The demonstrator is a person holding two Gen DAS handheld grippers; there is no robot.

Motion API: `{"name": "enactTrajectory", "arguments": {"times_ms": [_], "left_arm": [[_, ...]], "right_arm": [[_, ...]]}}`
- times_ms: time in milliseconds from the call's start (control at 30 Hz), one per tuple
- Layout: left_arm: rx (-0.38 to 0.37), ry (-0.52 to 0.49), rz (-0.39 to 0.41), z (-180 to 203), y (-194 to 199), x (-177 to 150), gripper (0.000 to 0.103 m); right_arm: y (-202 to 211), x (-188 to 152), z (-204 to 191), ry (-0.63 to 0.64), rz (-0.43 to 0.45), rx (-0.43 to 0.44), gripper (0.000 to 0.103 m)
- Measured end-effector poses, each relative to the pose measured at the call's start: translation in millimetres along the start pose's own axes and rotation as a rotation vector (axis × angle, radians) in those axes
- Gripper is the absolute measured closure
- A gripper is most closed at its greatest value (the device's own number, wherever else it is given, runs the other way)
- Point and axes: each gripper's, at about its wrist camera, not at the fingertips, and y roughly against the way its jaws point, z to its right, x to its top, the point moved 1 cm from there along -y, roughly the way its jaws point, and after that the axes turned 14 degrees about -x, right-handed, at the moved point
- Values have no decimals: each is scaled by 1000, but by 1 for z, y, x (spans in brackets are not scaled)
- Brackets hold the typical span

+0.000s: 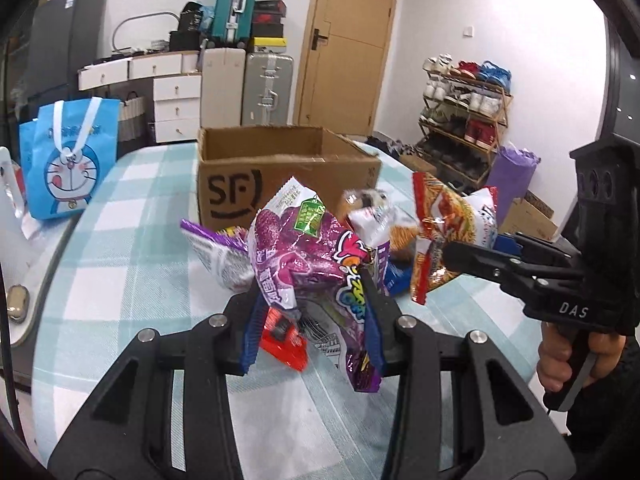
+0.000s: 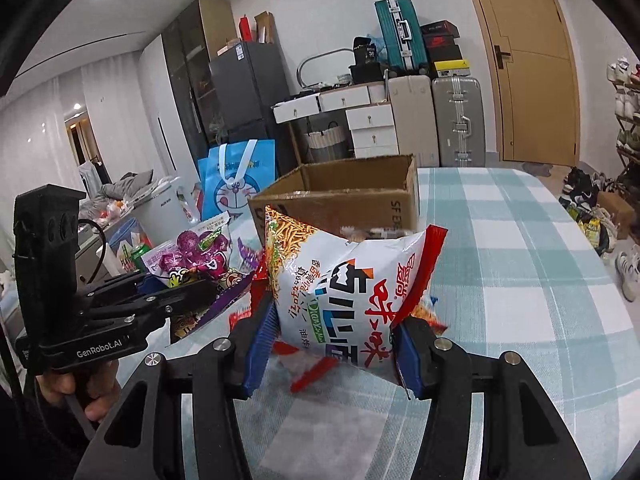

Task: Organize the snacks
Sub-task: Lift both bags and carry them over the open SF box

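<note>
My left gripper is shut on a bunch of snack packets, a purple grape candy bag in front and a small red packet under it, held above the checked tablecloth. My right gripper is shut on a white and red noodle snack bag, also off the table. In the left wrist view the right gripper holds that noodle bag to the right. The left gripper appears at the left of the right wrist view with the purple bag. An open SF cardboard box stands behind both.
A blue cartoon tote bag stands at the table's left. More packets lie in front of the box. Behind the table are white drawers, suitcases, a wooden door and a shoe rack.
</note>
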Motion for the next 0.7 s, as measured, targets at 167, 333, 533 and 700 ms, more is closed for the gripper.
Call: {"name": "enactTrajectory", "arguments": {"times_ms": [167,333,533,700], "left_arm": [[52,-1,25,-6,2,19,65],[86,-6,49,-12,-6,42,64],[117,-13,54,-19,-18,68,64],[135,-11,50,-25,-29,82,64]], "right_arm": [[-3,18,4,-9,18,-9,49],[-9,34,7,-19,31,-14,49],[-20,48,7,-23,35,-14,49],[-30,59,4,-25,35,-14,49]]}}
